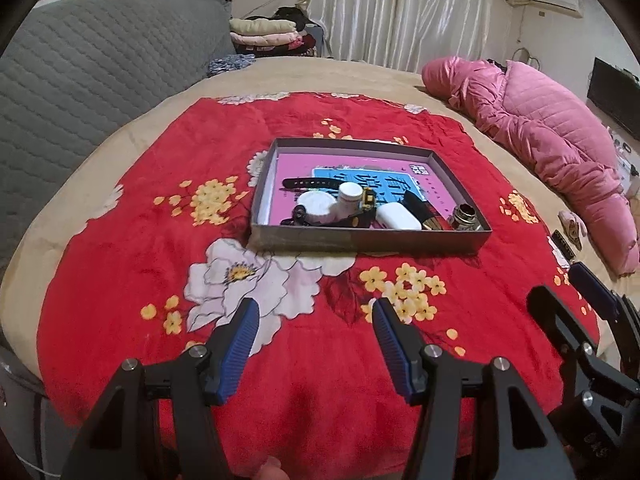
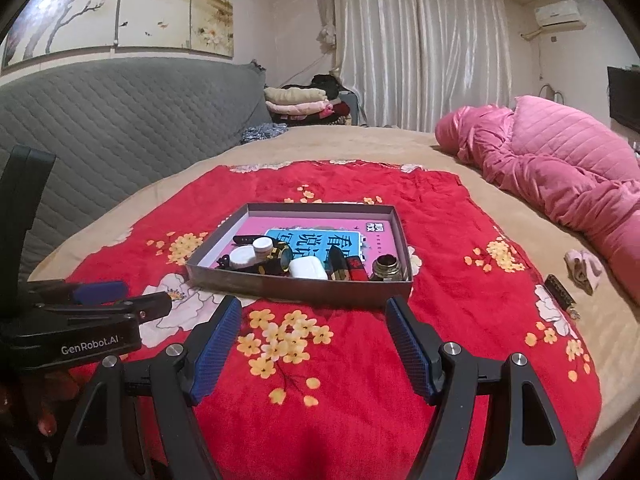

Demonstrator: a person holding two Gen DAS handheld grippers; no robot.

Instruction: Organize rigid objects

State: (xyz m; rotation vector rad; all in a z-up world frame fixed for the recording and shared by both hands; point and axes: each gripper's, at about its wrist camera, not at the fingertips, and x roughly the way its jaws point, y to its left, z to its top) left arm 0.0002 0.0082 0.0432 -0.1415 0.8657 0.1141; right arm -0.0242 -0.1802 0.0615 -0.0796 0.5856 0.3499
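Note:
A shallow grey box (image 1: 360,237) (image 2: 296,284) sits on a red floral blanket (image 1: 120,280) (image 2: 360,380). Inside lie a pink and blue book (image 1: 360,178) (image 2: 320,236), two white jars (image 1: 349,194) (image 2: 262,246), a white case (image 1: 398,217) (image 2: 307,269), a black strap (image 1: 298,183), a metal fitting (image 1: 465,216) (image 2: 386,267) and a red and black item (image 2: 356,268). My left gripper (image 1: 316,320) hovers open and empty in front of the box. My right gripper (image 2: 314,316) is open and empty too, near the box's front wall. The right gripper shows at the left wrist view's right edge.
A dark patterned stick (image 2: 562,296) (image 1: 562,246) lies on the beige bedspread to the right, beside a small pink cloth (image 2: 584,268). A pink quilted coat (image 1: 540,128) (image 2: 560,168) lies along the right side. A grey padded headboard (image 1: 88,80) stands to the left.

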